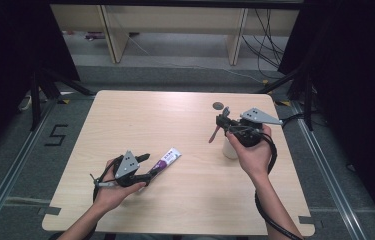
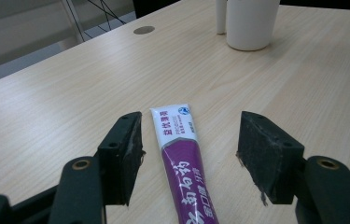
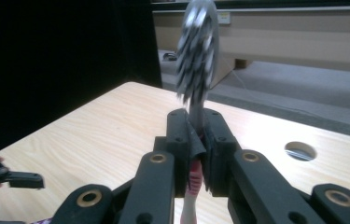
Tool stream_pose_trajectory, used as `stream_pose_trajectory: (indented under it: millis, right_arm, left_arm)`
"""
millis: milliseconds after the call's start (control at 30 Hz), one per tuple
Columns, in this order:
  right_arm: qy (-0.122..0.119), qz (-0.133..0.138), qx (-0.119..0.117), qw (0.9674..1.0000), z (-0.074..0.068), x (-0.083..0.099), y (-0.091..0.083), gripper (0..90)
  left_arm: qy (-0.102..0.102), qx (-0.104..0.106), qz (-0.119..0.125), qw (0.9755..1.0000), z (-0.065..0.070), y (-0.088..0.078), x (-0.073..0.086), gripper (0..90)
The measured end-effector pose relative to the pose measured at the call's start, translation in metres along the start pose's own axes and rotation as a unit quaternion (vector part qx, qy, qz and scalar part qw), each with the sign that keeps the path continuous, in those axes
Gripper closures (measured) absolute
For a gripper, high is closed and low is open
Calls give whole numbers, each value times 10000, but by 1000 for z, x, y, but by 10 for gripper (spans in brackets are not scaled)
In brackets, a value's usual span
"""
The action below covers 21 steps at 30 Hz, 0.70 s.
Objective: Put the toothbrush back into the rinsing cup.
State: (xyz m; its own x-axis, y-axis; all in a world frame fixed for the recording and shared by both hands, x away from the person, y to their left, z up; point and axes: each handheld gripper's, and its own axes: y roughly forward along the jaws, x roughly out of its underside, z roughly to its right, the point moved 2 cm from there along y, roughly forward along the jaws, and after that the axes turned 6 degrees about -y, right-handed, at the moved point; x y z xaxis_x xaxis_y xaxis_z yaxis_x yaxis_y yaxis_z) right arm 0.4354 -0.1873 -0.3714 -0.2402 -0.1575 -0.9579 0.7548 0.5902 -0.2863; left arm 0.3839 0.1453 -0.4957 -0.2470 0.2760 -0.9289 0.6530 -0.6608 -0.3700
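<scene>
1. Left tool (image 1: 145, 166): held low over the near-left part of the desk (image 1: 140, 115); jaws spread wide, pads clear of everything.
2. Toothpaste tube (image 1: 165, 161): lies flat on the desk, purple body with a white end; in the left gripper view the tube (image 2: 182, 158) sits between the spread jaws, nearer the left one, touching neither; the white end points away from the tool.
3. Right tool (image 1: 223, 121): held up over the far-right part of the desk; jaws pressed together on a toothbrush (image 1: 215, 132).
4. Toothbrush: in the right gripper view the toothbrush (image 3: 197, 51) stands upright out of the pinch, bristled head above the jaws and blurred, pink handle running down below them; in the high view the handle slants down to the left of the tool.
5. White cup (image 1: 230, 148): stands on the desk just below the right hand, partly covered by it; in the left gripper view the cup (image 2: 249, 23) is upright, well beyond the tube.
6. Round hole (image 1: 218, 105): in the desk top, beyond the right tool.
</scene>
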Motion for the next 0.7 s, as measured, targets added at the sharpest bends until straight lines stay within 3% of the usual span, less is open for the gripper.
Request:
stream_pose_trajectory:
  millis: [233,267,433,633,700]
  right_arm:
    - [-44,-41,214,9998,11,-7,-4,829]
    - [-156,-8,220,9996,13,-8,-4,828]
    - [-118,-60,344,9993,19,-10,-5,829]
    - [-258,-56,512,9983,27,-13,-7,829]
    - [-207,-22,547,9983,30,-15,-7,829]
  left_arm:
    - [-11,-3,-12,10000,0,0,1,401]
    - [-11,-3,-12,10000,0,0,1,401]
    - [-108,43,58,9999,0,0,1,397]
    - [-102,20,76,9999,0,1,1,396]
    - [-96,18,70,9999,0,1,2,396]
